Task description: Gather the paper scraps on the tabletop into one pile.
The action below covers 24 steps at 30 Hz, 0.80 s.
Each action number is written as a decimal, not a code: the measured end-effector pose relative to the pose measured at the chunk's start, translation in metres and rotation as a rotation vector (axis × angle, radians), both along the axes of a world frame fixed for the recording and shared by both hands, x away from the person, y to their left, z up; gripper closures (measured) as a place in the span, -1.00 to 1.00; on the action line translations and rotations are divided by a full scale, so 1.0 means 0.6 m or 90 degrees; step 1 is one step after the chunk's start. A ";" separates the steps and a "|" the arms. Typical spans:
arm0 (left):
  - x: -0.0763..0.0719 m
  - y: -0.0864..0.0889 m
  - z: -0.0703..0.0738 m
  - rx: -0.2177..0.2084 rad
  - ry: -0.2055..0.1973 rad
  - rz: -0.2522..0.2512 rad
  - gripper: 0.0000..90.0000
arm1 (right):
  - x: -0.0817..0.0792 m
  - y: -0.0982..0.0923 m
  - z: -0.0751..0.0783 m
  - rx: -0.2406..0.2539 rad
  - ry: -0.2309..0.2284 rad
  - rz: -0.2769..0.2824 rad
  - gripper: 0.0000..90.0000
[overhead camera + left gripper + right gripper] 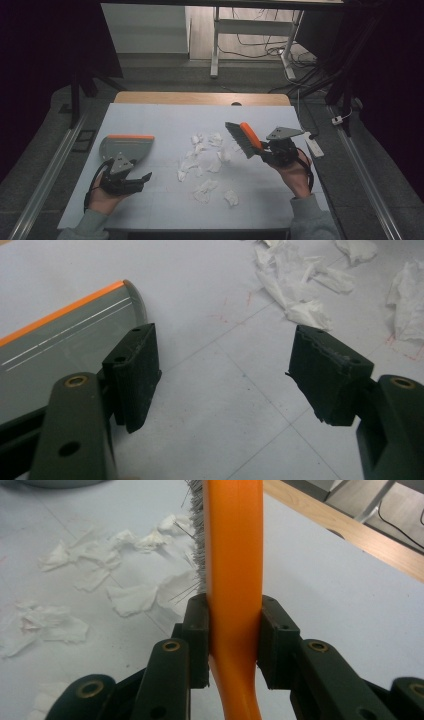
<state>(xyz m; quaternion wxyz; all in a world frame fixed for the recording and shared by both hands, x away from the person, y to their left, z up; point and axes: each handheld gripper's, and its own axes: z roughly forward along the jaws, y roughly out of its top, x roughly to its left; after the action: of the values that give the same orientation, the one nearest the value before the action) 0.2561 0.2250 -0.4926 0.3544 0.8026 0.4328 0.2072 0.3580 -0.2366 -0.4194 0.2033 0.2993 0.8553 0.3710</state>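
Low in the high view, the left tool (134, 181) stands wide open and empty, just beside the dustpan (126, 146) at left-centre: a light, rigid plastic shell, I'd say, best taken by its near handle end. At right-centre, the right tool (264, 148) is clamped on the brush (243, 138) by its orange handle, smooth and likely slippery, so the grip wants to stay firm. Between them in mid-frame lie the paper scraps (207, 159) on the table (165, 117): feather-light, soft, liable to scatter.
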 end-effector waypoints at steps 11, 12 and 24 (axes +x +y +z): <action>0.006 0.003 -0.010 0.020 0.004 -0.009 -0.36 | 0.022 -0.006 -0.003 -0.020 0.016 -0.034 0.54; 0.007 0.005 -0.011 0.018 0.006 -0.008 -0.36 | 0.027 -0.007 -0.004 -0.020 0.019 -0.040 0.54; 0.006 0.015 -0.018 0.011 0.006 -0.012 -0.36 | 0.122 0.008 -0.001 -0.122 0.100 -0.102 0.54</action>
<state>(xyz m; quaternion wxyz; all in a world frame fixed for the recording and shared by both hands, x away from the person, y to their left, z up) 0.2598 0.2340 -0.5036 0.3470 0.8108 0.4251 0.2037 0.4314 -0.2320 -0.4201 0.1923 0.3737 0.8734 0.2460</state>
